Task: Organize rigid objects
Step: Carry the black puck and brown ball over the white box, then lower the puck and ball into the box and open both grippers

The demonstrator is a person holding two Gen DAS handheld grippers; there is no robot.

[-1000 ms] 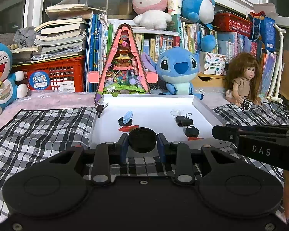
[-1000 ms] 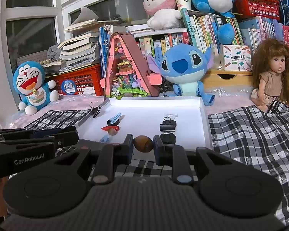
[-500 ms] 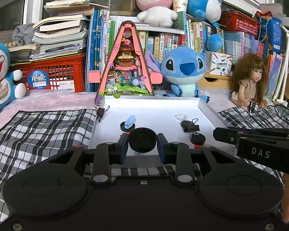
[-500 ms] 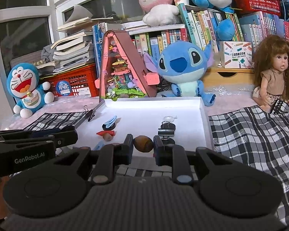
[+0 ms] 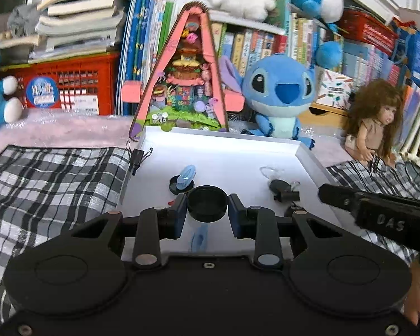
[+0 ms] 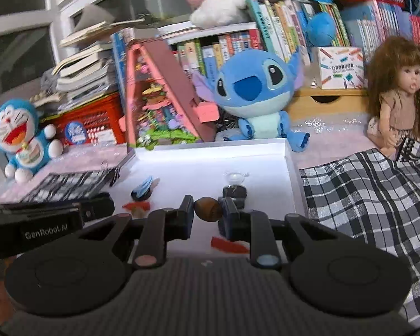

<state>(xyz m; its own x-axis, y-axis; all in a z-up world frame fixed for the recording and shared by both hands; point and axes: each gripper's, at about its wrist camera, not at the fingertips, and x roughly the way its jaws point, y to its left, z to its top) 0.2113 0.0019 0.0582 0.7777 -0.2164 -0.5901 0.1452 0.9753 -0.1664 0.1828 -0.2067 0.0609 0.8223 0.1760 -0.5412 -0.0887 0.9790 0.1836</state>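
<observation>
My left gripper [image 5: 207,212] pinches a black cap [image 5: 207,203]; my right gripper [image 6: 207,214] clamps a brown stone [image 6: 208,209], both over the white tray's [image 5: 308,154] near edge. I should lower them into bare spots before loosening.

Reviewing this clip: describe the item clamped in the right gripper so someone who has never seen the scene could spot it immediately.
Start at the shallow white tray in front of the blue plush toy. Over its near edge, the right gripper is shut on a small brown oval bead. Unlike the flat black discs lying in the tray, it is rounded, glossy and brown with darker streaks.
</observation>
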